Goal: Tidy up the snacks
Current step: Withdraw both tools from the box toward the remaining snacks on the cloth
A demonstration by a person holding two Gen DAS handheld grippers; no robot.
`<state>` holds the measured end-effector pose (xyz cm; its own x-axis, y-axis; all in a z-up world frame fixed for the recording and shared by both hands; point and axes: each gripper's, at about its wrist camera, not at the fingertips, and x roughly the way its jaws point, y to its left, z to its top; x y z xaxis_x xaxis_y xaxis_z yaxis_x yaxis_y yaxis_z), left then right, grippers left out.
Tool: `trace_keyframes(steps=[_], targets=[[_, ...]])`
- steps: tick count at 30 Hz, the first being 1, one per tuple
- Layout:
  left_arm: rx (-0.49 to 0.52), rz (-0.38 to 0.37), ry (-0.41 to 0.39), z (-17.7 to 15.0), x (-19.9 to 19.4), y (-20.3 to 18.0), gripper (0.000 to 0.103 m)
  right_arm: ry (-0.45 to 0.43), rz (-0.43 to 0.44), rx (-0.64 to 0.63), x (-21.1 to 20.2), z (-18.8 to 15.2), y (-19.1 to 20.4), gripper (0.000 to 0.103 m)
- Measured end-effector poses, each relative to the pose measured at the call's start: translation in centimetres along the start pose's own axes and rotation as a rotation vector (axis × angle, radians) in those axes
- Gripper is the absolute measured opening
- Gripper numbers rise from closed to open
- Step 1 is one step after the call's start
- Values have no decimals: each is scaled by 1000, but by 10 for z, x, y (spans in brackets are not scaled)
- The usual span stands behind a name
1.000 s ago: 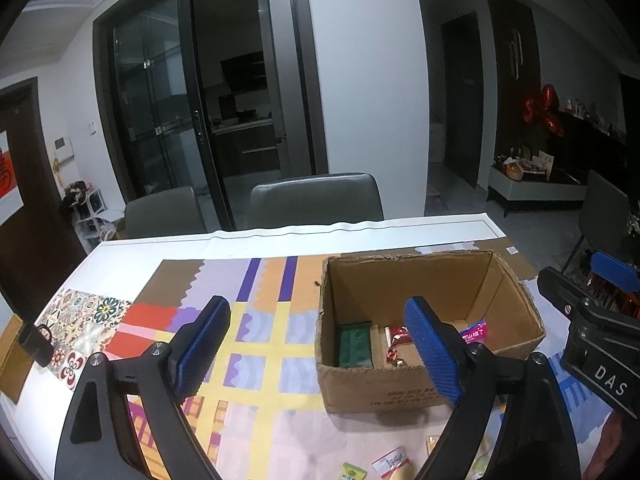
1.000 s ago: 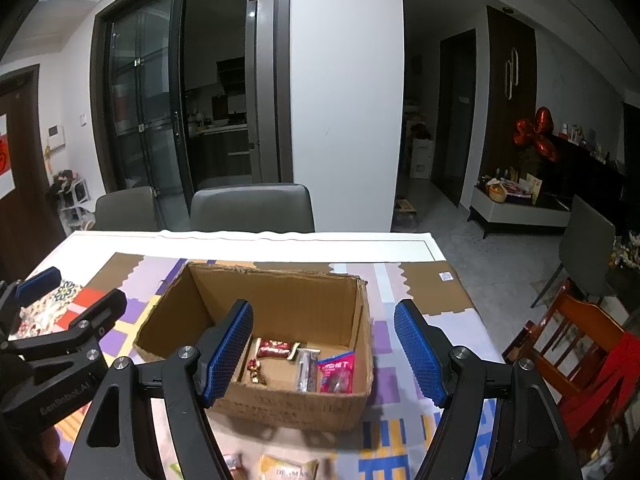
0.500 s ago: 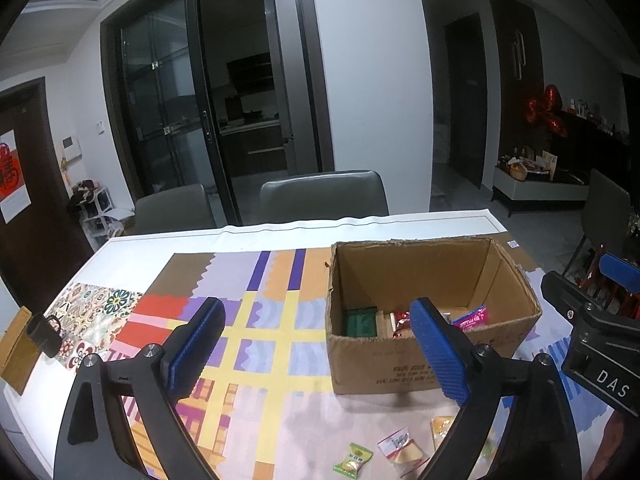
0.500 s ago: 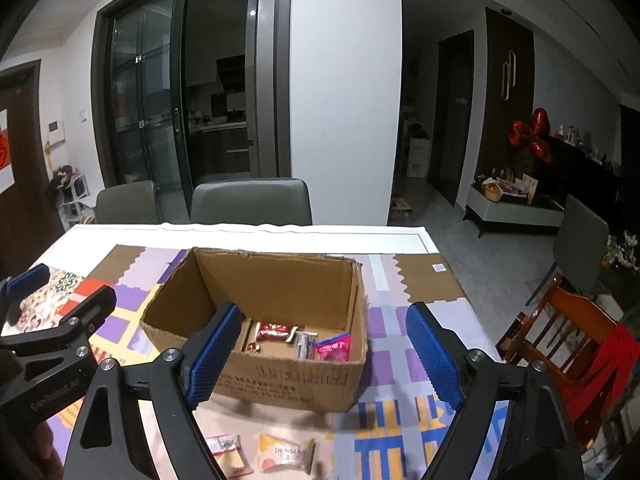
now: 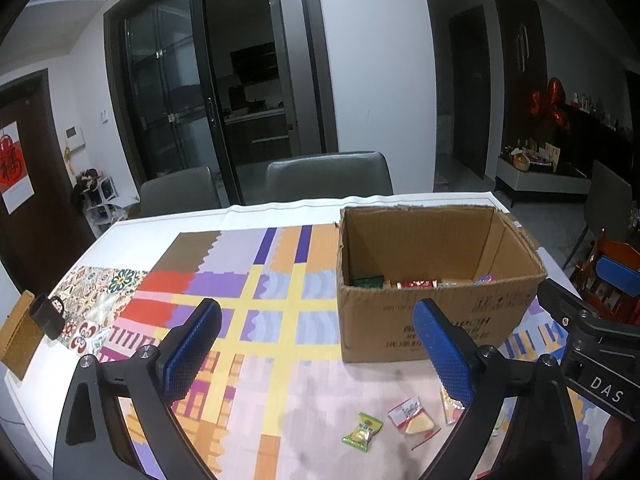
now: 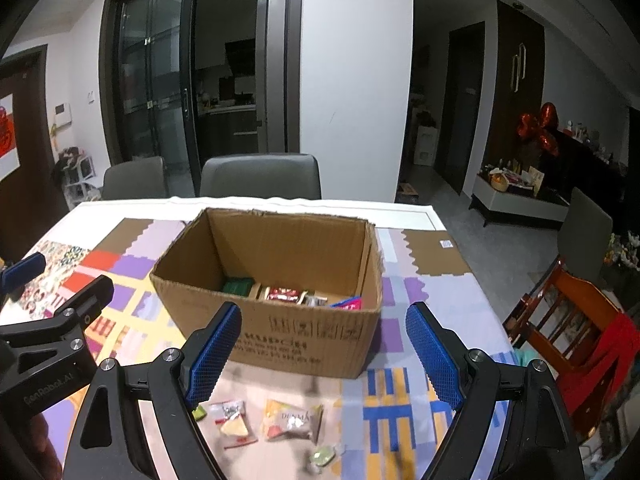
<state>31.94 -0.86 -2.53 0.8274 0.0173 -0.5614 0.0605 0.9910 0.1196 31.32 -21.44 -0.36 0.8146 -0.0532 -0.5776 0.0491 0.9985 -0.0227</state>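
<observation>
Since a moment ago, both our grippers have pulled back from the cardboard box (image 6: 280,320) and dipped lower, so more loose snacks now show on the cloth in front of it. Both pairs of jaws have just been opening.

Our left gripper (image 5: 316,344) has its blue pads very wide apart, with nothing between them, only the bright patterned tablecloth (image 5: 260,280) below. Our right gripper (image 6: 324,344) is wide open too and holds nothing. We see the box's front wall between its pads, but the pads do not touch it.

The box sits open on the table. Inside at the bottom lie a green packet (image 6: 238,287), a red packet (image 6: 284,294) and a pink one (image 6: 348,303).

On the cloth, near the front of the box, lie more snacks: a small green candy (image 5: 362,432), a clear packet with a yellow wedge (image 6: 232,420), an orange packet (image 6: 292,420) and a pale green candy (image 6: 322,457).

Two grey chairs (image 6: 260,176) stand behind the table.
</observation>
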Motion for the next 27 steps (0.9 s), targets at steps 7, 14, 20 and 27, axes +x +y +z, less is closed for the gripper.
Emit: trace_keyframes(steps=[7,14,20,27], targets=[[1,-5,18,-12,1,3,98,20,6,-12,0,-9,4,85],[6,-11,37,-23,5,4,98,41,8,-19,3,-17,6,85],[19,-13,45,-32,8,4,98,57,7,-26,7,-24,8,85],[54,-24,53,-44,14,0,97,85,8,-33,14,-36,9,85]])
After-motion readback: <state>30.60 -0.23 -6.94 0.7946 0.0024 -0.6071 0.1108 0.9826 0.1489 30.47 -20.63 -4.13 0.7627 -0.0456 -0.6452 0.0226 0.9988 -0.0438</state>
